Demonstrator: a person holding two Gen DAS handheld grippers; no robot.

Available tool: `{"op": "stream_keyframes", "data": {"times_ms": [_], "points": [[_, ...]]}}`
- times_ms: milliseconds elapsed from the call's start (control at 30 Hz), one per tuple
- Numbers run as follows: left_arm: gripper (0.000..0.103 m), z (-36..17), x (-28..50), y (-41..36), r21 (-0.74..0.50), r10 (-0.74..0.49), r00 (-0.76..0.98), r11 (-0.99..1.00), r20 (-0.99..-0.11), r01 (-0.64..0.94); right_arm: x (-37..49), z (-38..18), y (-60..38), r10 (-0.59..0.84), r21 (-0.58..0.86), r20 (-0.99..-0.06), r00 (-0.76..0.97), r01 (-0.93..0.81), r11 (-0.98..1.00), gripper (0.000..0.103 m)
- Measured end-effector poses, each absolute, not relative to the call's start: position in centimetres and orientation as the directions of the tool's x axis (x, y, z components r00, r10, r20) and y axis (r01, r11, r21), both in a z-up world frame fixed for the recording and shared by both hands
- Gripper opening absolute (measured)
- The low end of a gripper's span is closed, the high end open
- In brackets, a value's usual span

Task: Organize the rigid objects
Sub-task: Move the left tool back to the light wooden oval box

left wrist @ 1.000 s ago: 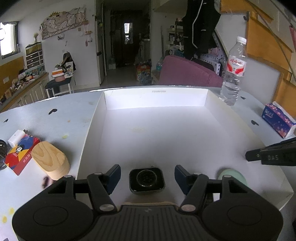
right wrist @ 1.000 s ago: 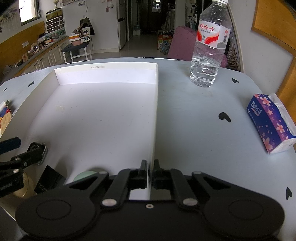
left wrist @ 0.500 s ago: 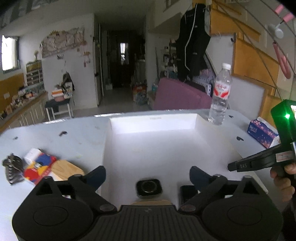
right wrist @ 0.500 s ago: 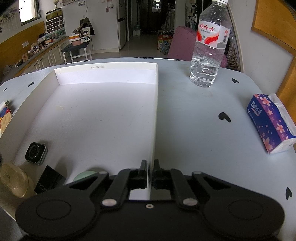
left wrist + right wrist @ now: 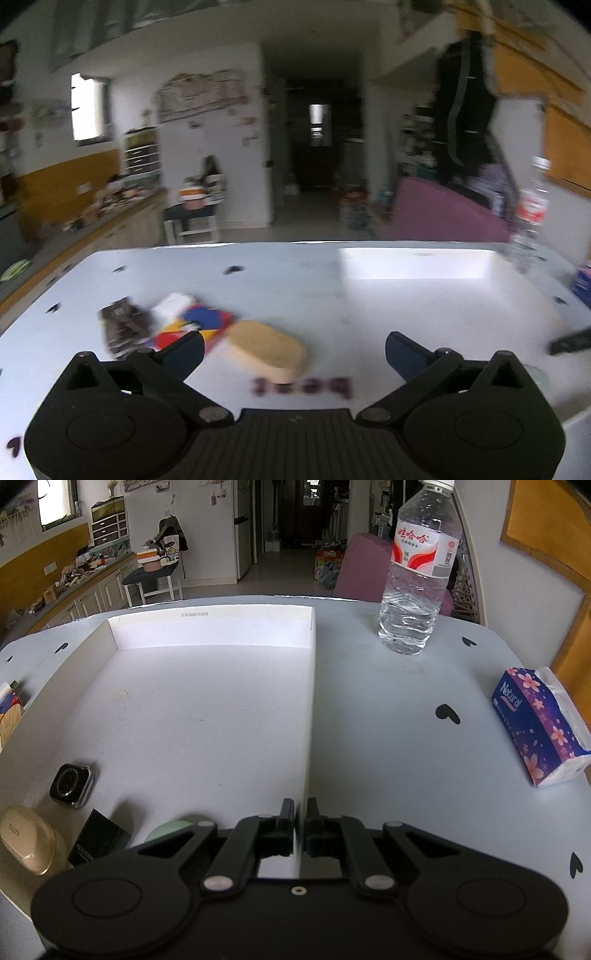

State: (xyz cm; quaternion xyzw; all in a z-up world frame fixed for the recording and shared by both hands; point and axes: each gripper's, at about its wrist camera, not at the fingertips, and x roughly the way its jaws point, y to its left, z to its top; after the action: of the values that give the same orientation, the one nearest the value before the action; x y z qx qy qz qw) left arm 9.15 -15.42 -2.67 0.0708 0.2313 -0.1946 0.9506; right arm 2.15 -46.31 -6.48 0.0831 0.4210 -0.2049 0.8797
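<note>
Left gripper jaws opening, nothing between them — wooden block on the table just ahead, lower centre. Right gripper clenched on the tray wall; watch inside tray, lower left.

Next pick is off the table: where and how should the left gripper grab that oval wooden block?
Grip the oval wooden block across its short width, fingers on the two long curved sides. It lies flat with its long axis slanting, so come from above, wrist turned to match. The left gripper is opening wide with nothing between its jaws. The colourful box sits close on one end; the long sides look free.
</note>
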Motion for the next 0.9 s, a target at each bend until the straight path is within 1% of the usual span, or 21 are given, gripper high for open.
{"op": "stream_keyframes", "data": {"times_ms": [167,433,600,733,833,867,900], "points": [[0.103,-4.1,11.5,-13.3,0.066,-0.248,0.835,0.945,-0.492,0.319,2.1,-6.5,-46.3,-0.291,-0.027,-0.775,0.561,0.43,0.902,0.006],[0.103,-6.6,14.0,-10.8,0.021,-0.215,0.818,0.963,-0.533,0.267,2.2,-6.4,-46.3,-0.293,-0.03,-0.775,0.561,0.43,0.902,0.006],[0.103,-7.7,14.8,-10.5,0.004,-0.244,0.814,0.957,-0.527,0.289,2.2,-6.4,-46.3,-0.293,-0.031,-0.775,0.56,0.43,0.902,0.006],[0.102,-8.1,14.9,-10.9,0.026,-0.28,0.823,0.941,-0.494,0.336,2.1,-6.3,-46.2,-0.295,-0.033,-0.774,0.56,0.429,0.903,0.006],[0.098,-8.2,15.0,-11.2,0.029,-0.315,0.817,0.927,-0.483,0.375,2.1,-6.3,-46.1,-0.297,-0.037,-0.774,0.559,0.428,0.903,0.006],[0.093,-8.2,15.0,-11.4,0.026,-0.341,0.807,0.915,-0.482,0.403,2.1,-6.3,-46.1,-0.298,-0.038,-0.774,0.559,0.427,0.903,0.006],[0.091,-8.2,15.0,-11.6,0.028,-0.358,0.799,0.906,-0.482,0.423,2.1,-6.3,-46.1,-0.298,-0.039,-0.774,0.559,0.427,0.903,0.006]]}}
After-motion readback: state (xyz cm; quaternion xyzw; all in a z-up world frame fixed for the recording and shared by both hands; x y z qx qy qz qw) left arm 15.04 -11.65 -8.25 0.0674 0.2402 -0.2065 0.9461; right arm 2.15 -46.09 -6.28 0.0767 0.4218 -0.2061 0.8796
